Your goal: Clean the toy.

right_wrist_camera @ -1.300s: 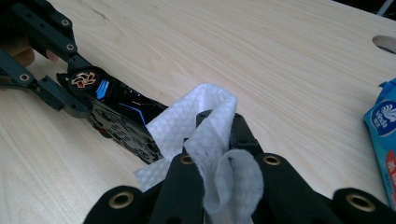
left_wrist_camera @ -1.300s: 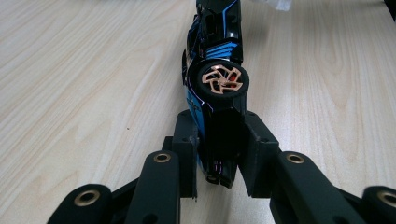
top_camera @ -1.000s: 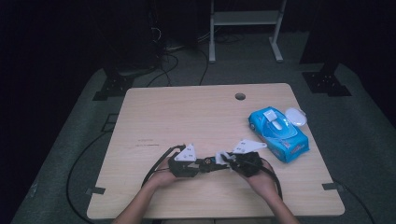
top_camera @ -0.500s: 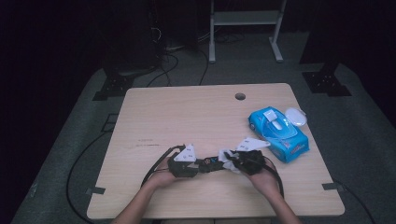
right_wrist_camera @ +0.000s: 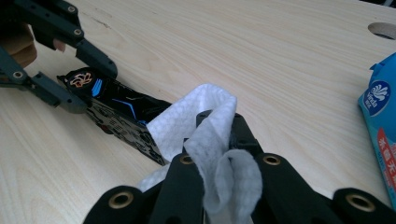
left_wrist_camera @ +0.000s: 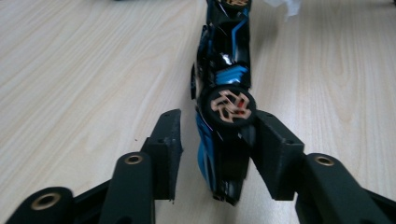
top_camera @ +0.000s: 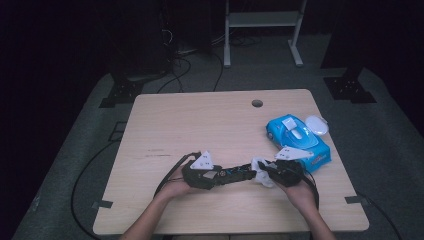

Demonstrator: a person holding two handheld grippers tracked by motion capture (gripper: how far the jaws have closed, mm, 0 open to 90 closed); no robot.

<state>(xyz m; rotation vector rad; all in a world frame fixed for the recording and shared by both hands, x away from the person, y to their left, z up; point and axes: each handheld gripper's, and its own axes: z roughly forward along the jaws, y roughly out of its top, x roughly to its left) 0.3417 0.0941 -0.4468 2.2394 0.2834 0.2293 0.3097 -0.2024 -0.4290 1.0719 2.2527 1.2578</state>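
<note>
A black toy car (top_camera: 235,174) with blue stripes lies on its side on the wooden table (top_camera: 210,120). My left gripper (top_camera: 226,175) has its jaws around the car's rear (left_wrist_camera: 224,88). They have just been opening: one jaw stands clear of the car, the other rests by the wheel. My right gripper (right_wrist_camera: 219,122) is shut on a white wet wipe (right_wrist_camera: 205,116), which lies against the car's other end (right_wrist_camera: 116,109). In the high view the wipe (top_camera: 260,172) sits between the car and my right gripper (top_camera: 266,175).
A blue pack of wet wipes (top_camera: 297,140) lies at the table's right edge, just behind my right hand, with a white oval lid (top_camera: 316,124) beside it. A cable hole (top_camera: 257,103) is at the back. Cables trail off the left front of the table.
My right gripper has slid to the right with the wipe, so more of the car shows between the two grippers. The left hand has stayed in place.
</note>
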